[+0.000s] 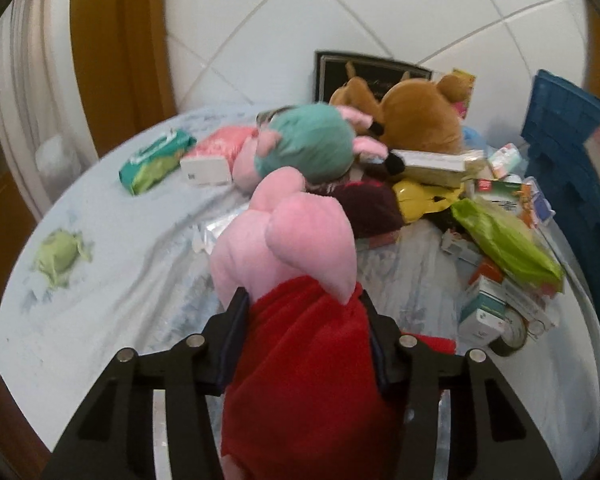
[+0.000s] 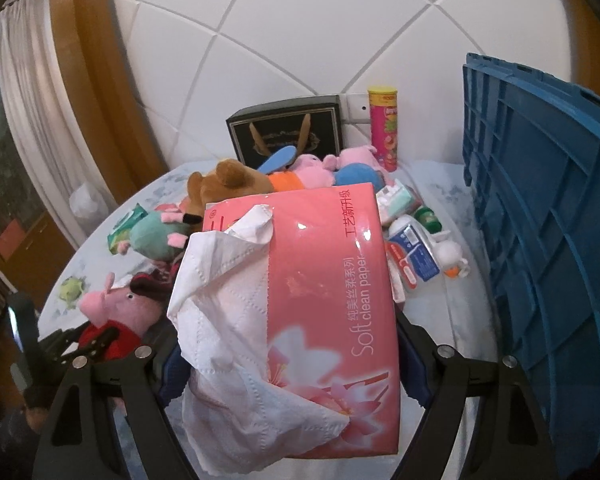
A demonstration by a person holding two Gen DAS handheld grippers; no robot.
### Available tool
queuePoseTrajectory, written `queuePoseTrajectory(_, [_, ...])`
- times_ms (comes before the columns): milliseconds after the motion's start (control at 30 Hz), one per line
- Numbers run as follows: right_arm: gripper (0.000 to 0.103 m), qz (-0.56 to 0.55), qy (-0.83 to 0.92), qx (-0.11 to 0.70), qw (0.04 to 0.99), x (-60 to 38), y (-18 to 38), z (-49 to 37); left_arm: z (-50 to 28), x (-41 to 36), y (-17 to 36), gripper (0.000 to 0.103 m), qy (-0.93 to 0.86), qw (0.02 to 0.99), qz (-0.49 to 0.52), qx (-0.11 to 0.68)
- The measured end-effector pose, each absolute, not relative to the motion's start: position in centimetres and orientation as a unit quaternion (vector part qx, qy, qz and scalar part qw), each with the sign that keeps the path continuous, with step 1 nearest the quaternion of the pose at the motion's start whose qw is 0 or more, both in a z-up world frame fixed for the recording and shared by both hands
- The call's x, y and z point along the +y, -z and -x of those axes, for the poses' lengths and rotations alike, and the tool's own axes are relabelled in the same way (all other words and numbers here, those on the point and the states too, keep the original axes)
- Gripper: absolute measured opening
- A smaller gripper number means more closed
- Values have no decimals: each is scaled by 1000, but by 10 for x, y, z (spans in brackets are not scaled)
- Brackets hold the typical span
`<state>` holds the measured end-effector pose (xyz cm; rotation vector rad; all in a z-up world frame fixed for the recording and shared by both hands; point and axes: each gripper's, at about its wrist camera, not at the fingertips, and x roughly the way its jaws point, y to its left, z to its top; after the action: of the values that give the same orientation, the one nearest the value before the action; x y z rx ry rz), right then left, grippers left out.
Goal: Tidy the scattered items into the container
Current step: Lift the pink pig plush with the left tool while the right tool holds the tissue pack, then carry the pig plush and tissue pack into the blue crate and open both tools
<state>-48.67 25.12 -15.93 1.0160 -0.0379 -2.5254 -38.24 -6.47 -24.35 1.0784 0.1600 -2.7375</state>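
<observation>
The left gripper [image 1: 302,312] has its fingers clamped on the red dress of a pink pig plush [image 1: 296,264], pressing it in from both sides, with the toy's pink head pointing away toward the pile. The right gripper [image 2: 288,344] holds a pink pack of tissue paper [image 2: 324,280] between its fingers, which grip the pack's two long sides; a white sheet [image 2: 224,300] spills out of its torn top. Both toys and pack are above a bed covered in a pale blue sheet [image 1: 112,248]. A heap of scattered things lies farther back: a brown bear plush [image 1: 420,120], a teal-headed plush [image 1: 308,140], a green wipes pack [image 1: 156,160] and small boxes. The blue crate [image 2: 540,220] stands at the right edge of the bed, well apart from the pig plush.
</observation>
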Motion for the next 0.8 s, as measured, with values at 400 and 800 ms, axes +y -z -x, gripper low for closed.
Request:
queuePoseTrajectory(400, [83,-333,922,-10,197,236,135,468,357,-58,170,50,957,62,-283,6])
queuePoseTrajectory(800, [83,-239,961,-9,140,250,63,414,367,-30,99,50,977,-18,-210,-29])
